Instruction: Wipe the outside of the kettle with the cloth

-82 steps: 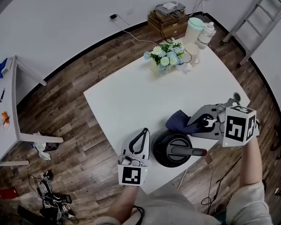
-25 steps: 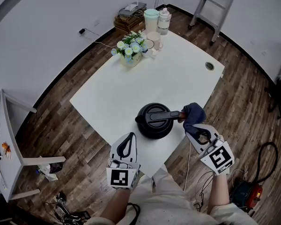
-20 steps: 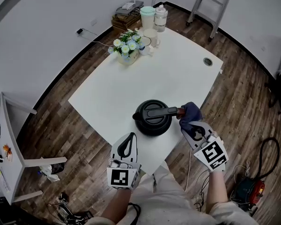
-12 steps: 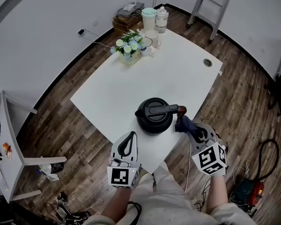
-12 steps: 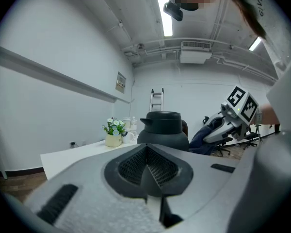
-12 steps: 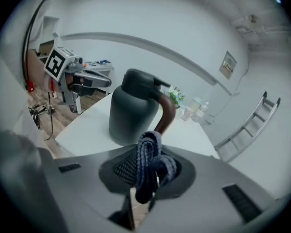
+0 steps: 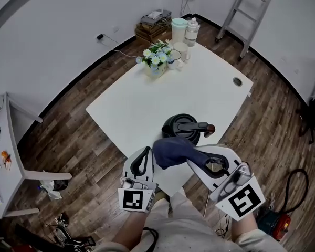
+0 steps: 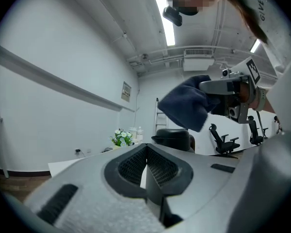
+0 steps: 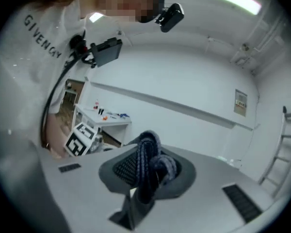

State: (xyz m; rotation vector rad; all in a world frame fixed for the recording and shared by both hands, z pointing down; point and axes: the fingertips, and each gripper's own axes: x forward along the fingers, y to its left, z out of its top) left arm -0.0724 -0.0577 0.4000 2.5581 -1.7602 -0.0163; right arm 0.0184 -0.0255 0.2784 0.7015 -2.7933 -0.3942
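A black kettle (image 7: 185,129) stands near the front edge of the white table (image 7: 147,101), its handle pointing right. My right gripper (image 7: 188,155) is shut on a dark blue cloth (image 7: 170,150), held up just in front and to the left of the kettle, above the table's near edge. In the right gripper view the cloth (image 9: 148,171) is bunched between the jaws. My left gripper (image 7: 146,152) stays low at the table's front edge, shut with nothing in it. The left gripper view shows the kettle (image 8: 174,139) ahead and the cloth (image 8: 186,108) hanging above it.
A vase of flowers (image 7: 157,59), a mug (image 7: 181,50) and two jars (image 7: 185,29) stand at the table's far corner. A cable hole (image 7: 237,81) is near the right edge. A ladder (image 7: 249,4) leans at the back right, and a small side table (image 7: 2,156) stands far left.
My right gripper has swung the cloth from the kettle's right side, by the handle end, round to its near left side and raised it. The left gripper has stayed put.
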